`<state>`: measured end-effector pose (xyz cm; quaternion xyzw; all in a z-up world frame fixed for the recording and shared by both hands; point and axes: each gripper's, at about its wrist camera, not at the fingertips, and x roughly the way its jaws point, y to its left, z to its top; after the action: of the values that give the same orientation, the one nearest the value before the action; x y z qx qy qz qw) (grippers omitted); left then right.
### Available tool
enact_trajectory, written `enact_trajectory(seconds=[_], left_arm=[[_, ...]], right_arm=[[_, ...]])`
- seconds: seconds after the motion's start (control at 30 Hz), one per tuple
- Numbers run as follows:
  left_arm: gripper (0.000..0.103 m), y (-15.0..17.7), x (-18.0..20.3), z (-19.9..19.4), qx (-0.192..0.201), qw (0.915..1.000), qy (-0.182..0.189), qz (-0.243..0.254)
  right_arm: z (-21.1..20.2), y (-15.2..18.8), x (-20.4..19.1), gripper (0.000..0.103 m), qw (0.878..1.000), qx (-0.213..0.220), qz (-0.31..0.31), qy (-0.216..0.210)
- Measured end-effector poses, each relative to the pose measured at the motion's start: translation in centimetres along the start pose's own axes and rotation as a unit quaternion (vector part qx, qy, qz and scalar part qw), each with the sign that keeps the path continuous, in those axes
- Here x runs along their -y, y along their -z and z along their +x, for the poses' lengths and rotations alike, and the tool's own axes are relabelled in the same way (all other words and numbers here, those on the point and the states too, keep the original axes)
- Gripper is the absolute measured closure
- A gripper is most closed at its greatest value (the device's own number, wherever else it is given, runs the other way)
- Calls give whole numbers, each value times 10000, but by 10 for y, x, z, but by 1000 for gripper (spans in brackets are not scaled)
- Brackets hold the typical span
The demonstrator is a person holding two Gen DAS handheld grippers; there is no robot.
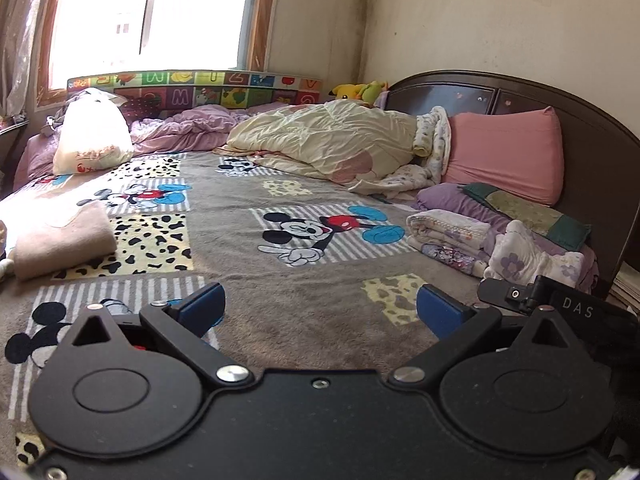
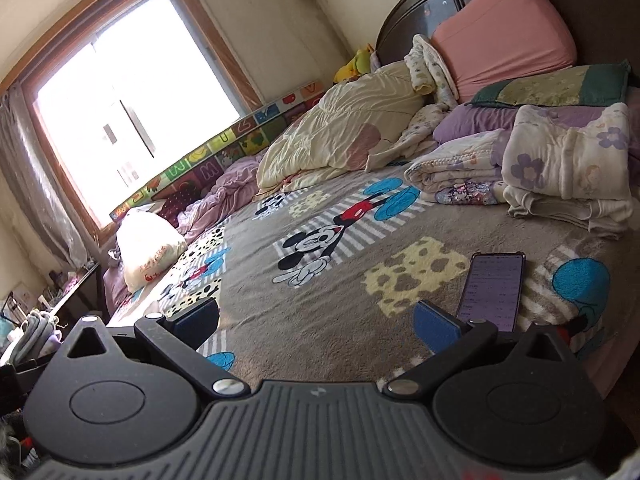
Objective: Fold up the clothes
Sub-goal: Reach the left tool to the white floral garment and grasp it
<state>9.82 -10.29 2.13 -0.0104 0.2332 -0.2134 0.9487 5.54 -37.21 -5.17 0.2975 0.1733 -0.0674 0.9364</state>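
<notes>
— What's the room?

— A bedroom. A bed covered by a grey cartoon-mouse blanket (image 1: 240,200) fills both views, with a bright window (image 1: 152,12) in the upper left and a dark headboard (image 1: 580,120) at the right.

— And the grippers?

— The left gripper (image 1: 320,312) sits at the bottom of its frame, blue pads spread wide, nothing between them, over bare blanket. The right gripper (image 2: 316,320) is the same: fingers apart, empty, low in its frame.

— Where are the clothes?

— Well apart from both tools. A folded beige cloth (image 1: 60,240) lies at the left edge of the left view, beyond and left of the left gripper. Pale folded pieces with purple flowers (image 2: 568,160) are stacked at the upper right of the right view, below a pink pillow (image 2: 504,32). A cream quilt (image 1: 328,136) is heaped mid-frame.

— Anything near the right gripper?

— A phone (image 2: 492,288), screen lit, lies on the blanket just beyond its right finger.

— What's hard to read?

— The window is blown out white. The beige cloth is cut by the frame edge. The phone's text is too small. A black device marked "DAS" (image 1: 560,304) pokes in at lower right of the left view, only partly seen.
</notes>
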Motion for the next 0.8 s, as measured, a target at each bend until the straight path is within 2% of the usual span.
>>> enact_trajectory(seconds=[0.1, 0.17, 0.2, 0.33, 0.47, 0.53, 0.57, 0.6, 0.77, 0.8], left_arm=[[0, -16, 31, 34, -154, 9985, 510, 140], [0, -25, 55, 56, -174, 9967, 711, 340], [0, -29, 67, 67, -173, 9955, 828, 438], [1, -40, 117, 116, -259, 9870, 1471, 599], [4, -43, 167, 159, -205, 9782, 1867, 890], [9, -44, 191, 184, -300, 9727, 2108, 920], [16, -45, 202, 195, -356, 9696, 2220, 964], [24, -45, 214, 206, -417, 9664, 2324, 1011], [31, -48, 264, 255, -609, 9544, 2638, 1255], [35, -48, 274, 264, -651, 9520, 2691, 1304]], right_arm=[[8, -13, 40, 0, 9961, 579, 363, 560], [10, -22, 73, 0, 9824, 1256, 738, 1168], [10, -25, 87, 0, 9766, 1493, 830, 1304], [16, -38, 149, 0, 9553, 2084, 1110, 1777], [40, -38, 207, 0, 9394, 1963, 1818, 2145], [47, -31, 232, 0, 9283, 1986, 2208, 2239], [49, -26, 243, 0, 9231, 1999, 2384, 2260], [50, -24, 252, 0, 9185, 2034, 2516, 2272], [55, -22, 278, 0, 9015, 2173, 2931, 2326], [56, -22, 281, 0, 8986, 2186, 2999, 2340]])
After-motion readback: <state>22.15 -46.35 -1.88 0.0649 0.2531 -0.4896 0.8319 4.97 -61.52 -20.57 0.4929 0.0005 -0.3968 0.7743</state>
